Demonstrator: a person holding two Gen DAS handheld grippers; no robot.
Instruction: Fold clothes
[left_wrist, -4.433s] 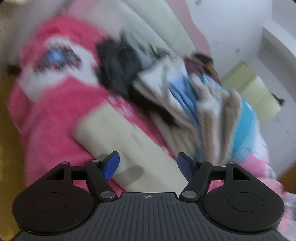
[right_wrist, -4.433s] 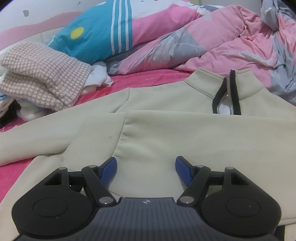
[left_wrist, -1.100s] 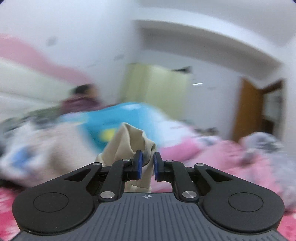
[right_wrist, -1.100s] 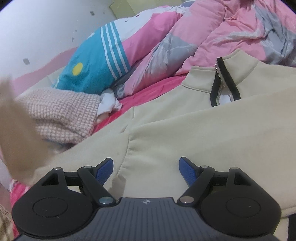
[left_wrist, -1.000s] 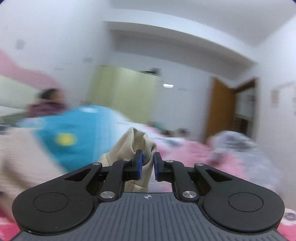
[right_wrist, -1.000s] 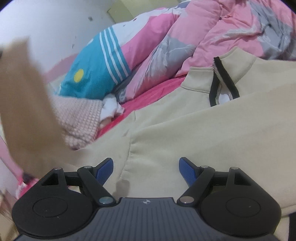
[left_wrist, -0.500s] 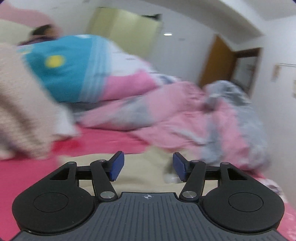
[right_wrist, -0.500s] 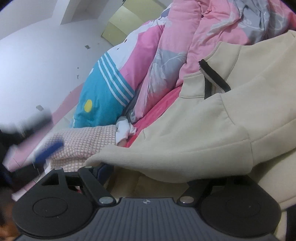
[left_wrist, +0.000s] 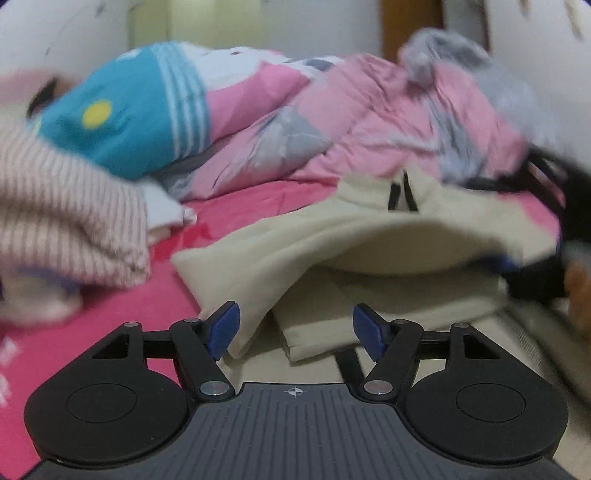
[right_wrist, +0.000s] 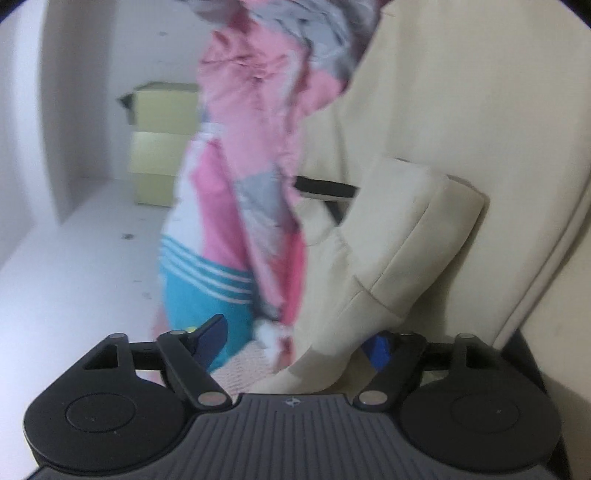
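Observation:
A cream zip-neck sweatshirt (left_wrist: 332, 229) lies on the pink bed, one sleeve folded across its body. My left gripper (left_wrist: 295, 330) hovers low over the near fold with its jaws opening; cloth lies just ahead of the blue pads, and none is pinched. At the right edge of the left wrist view a dark blur with a hand is the right gripper (left_wrist: 513, 260), at the sleeve's far end. In the rolled right wrist view the sleeve cuff (right_wrist: 399, 258) runs between my right gripper's (right_wrist: 295, 343) fingers. Its jaws are closing, the cuff near the right pad and the left pad bare.
A folded pink-and-white knit pile (left_wrist: 66, 210) sits at the left on the pink sheet (left_wrist: 110, 332). Behind the sweatshirt lie a blue striped pillow (left_wrist: 122, 122) and a crumpled pink-grey quilt (left_wrist: 369, 122). A yellow-green cabinet (right_wrist: 162, 147) stands by the white wall.
The left gripper let go of the cream sleeve, opened and dropped down to the sweatshirt. The right gripper rolled sideways, and the folded-over sleeve now lies between its fingers.

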